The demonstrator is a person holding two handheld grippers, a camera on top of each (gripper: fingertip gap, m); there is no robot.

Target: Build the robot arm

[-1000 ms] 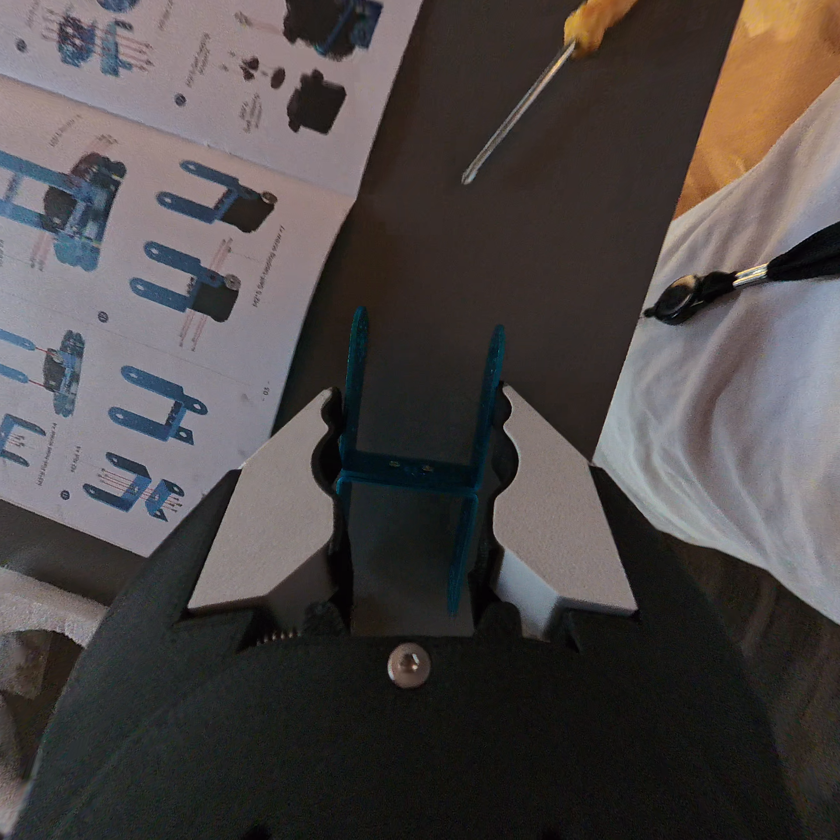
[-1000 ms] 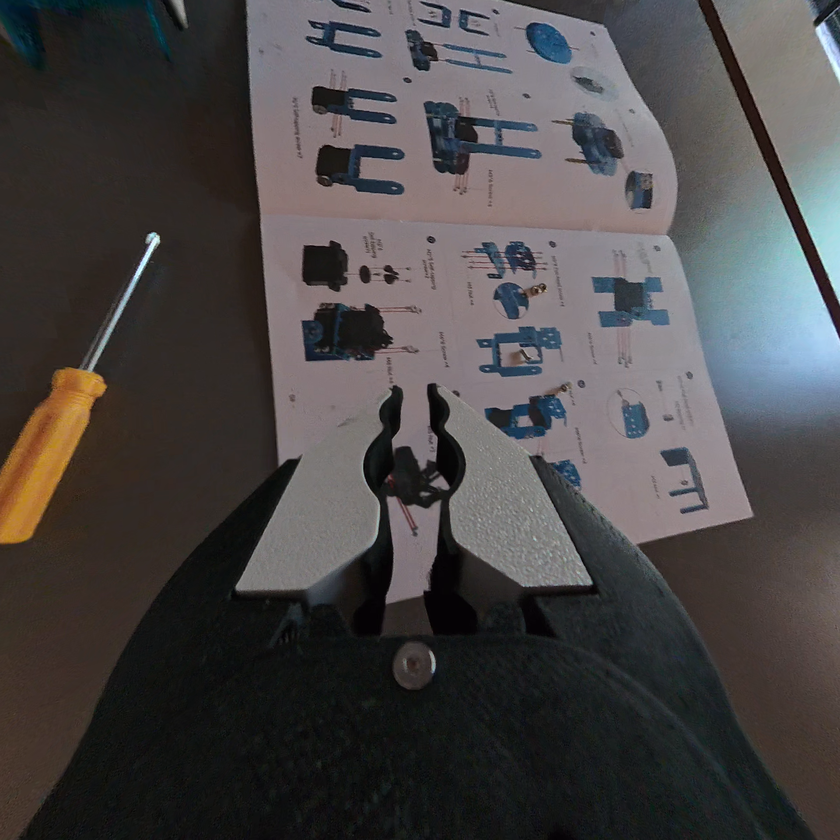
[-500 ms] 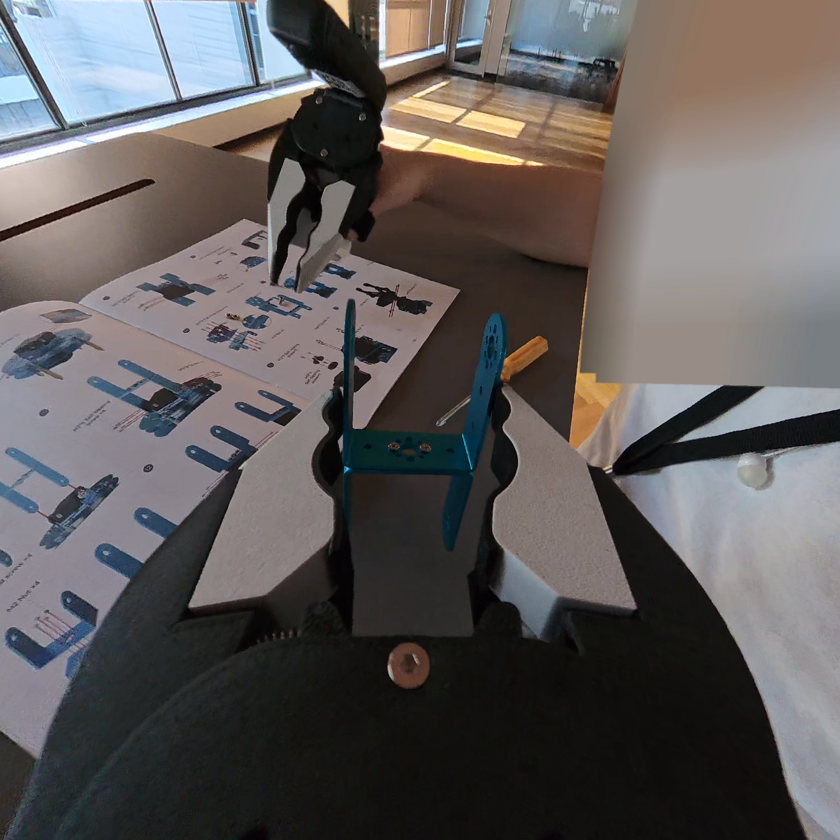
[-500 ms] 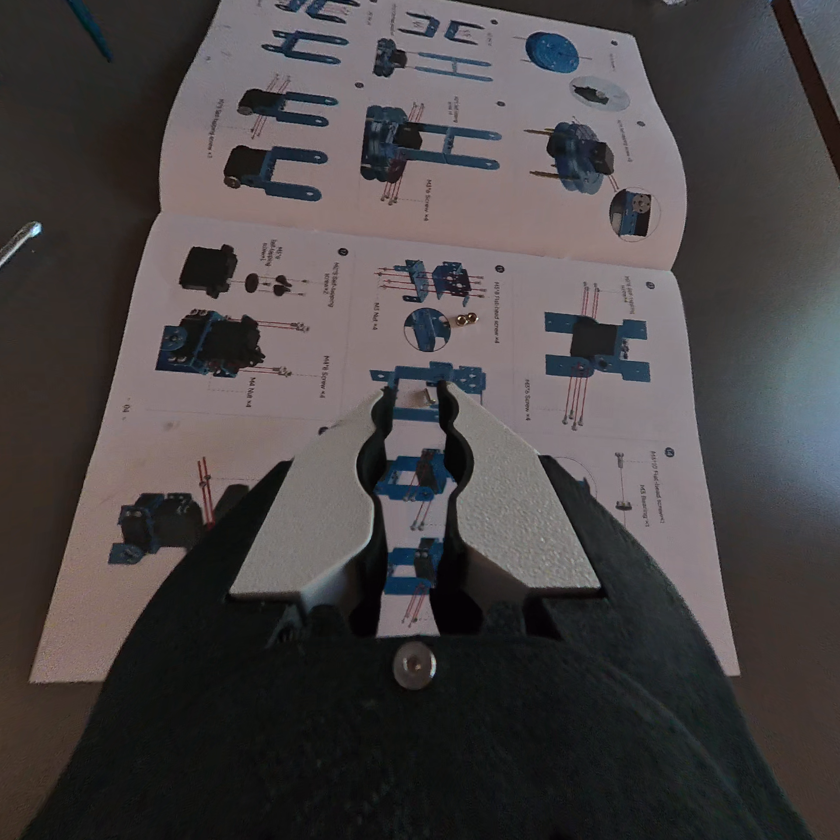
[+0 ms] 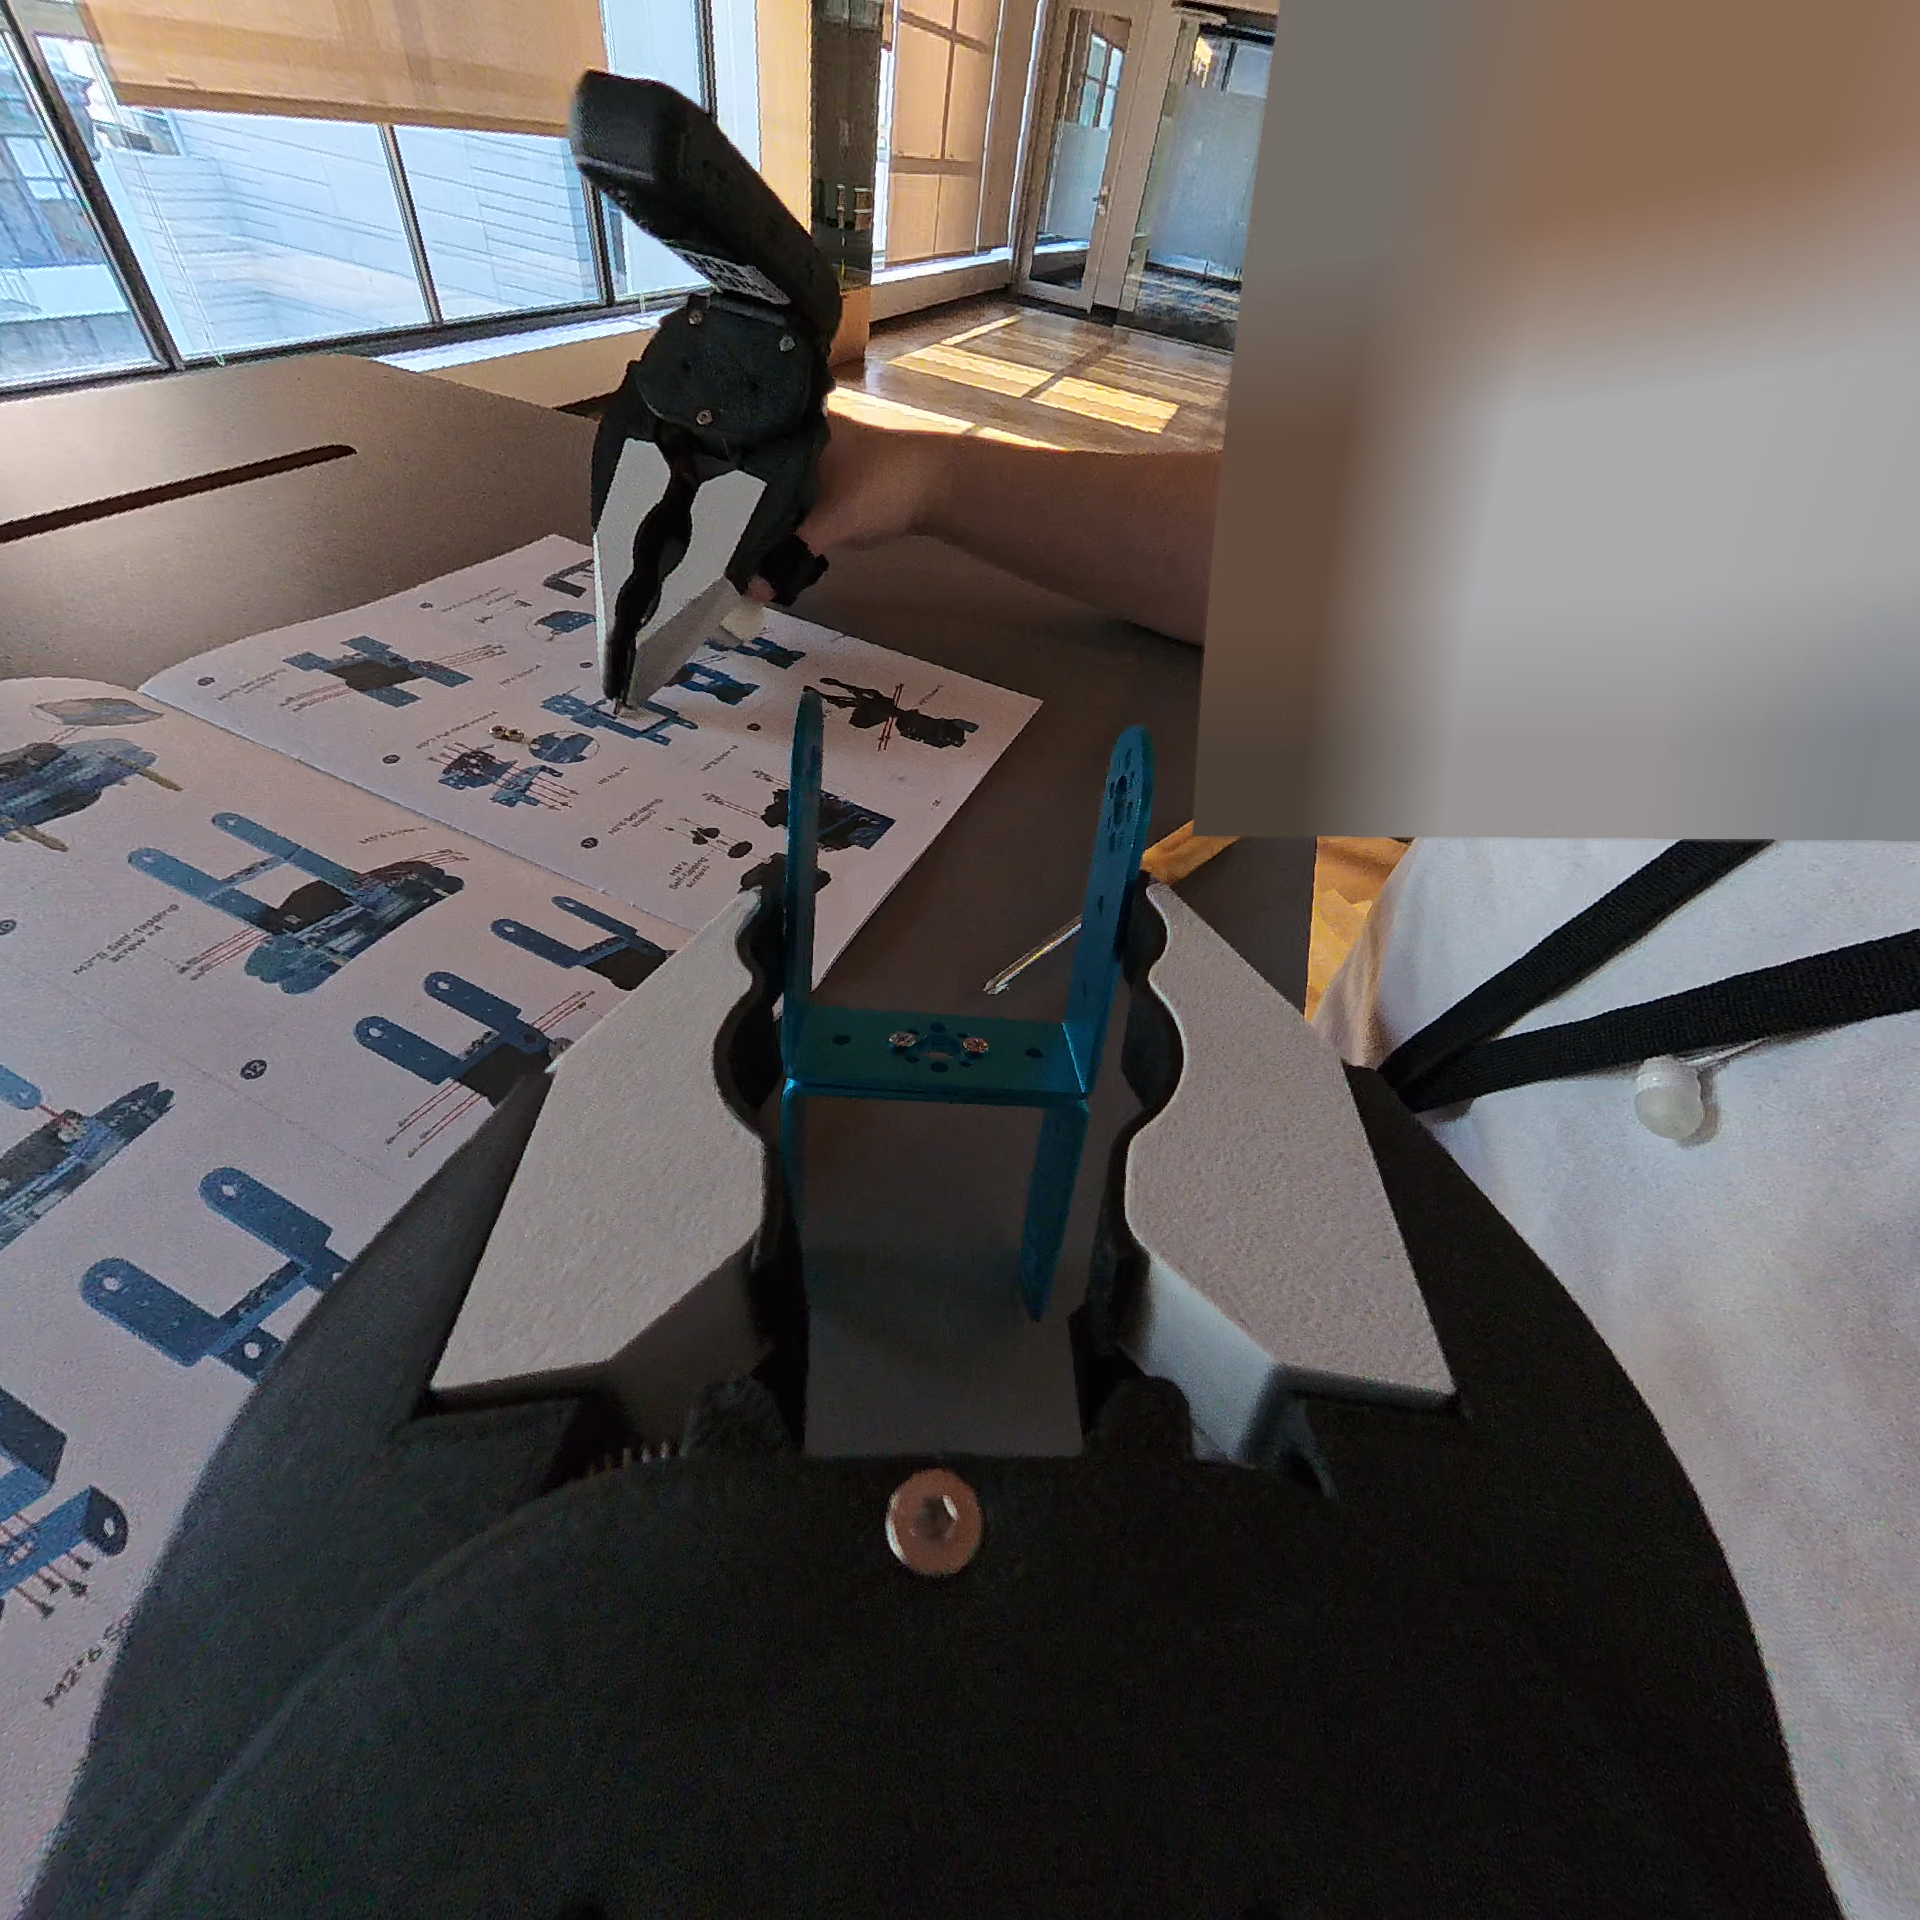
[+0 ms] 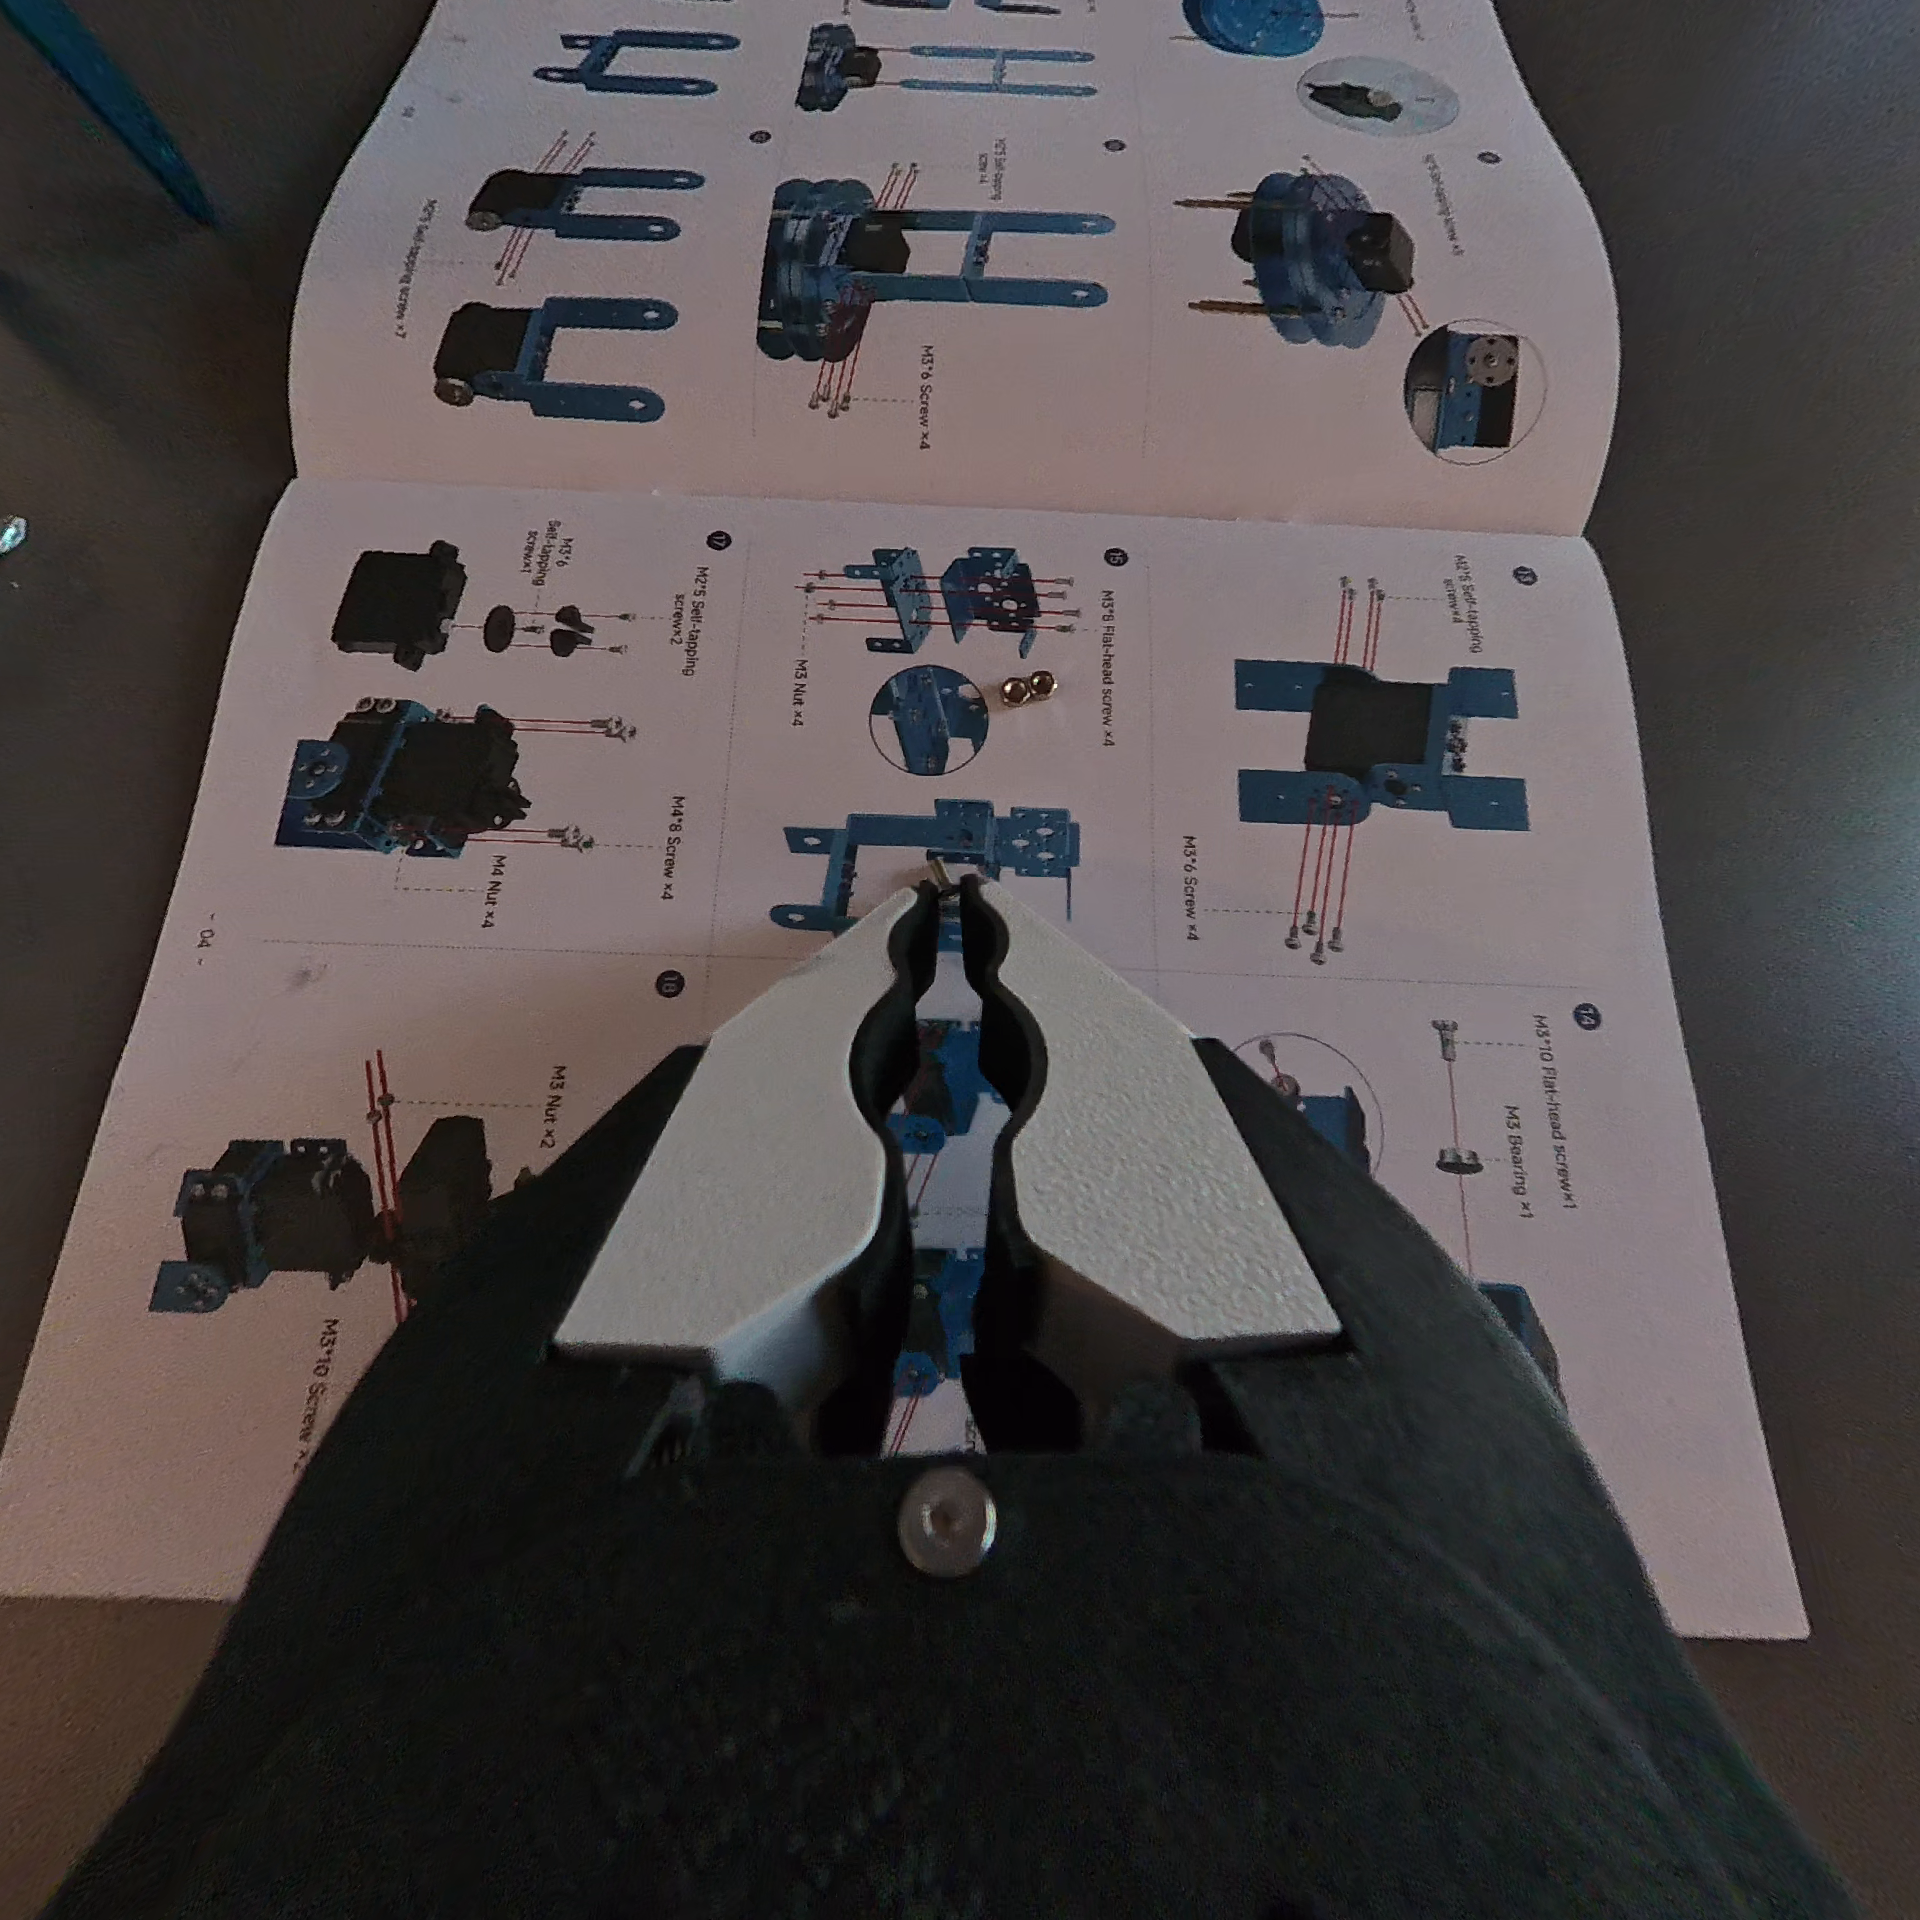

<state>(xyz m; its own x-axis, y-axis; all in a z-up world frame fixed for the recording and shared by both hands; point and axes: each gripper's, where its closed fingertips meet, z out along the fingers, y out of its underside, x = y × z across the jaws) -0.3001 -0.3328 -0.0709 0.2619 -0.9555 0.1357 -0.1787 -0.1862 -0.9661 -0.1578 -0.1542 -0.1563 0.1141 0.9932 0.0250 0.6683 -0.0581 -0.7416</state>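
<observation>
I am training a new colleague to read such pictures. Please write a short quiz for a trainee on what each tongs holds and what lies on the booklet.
1. True or false: the left tongs are empty.
2. The right tongs pinch: A) a washer, B) a small screw, C) a pen.
3. How many brass nuts lie on the open booklet?
Key: 1 false, they grip the blue bracket. 2 B. 3 two.
</observation>
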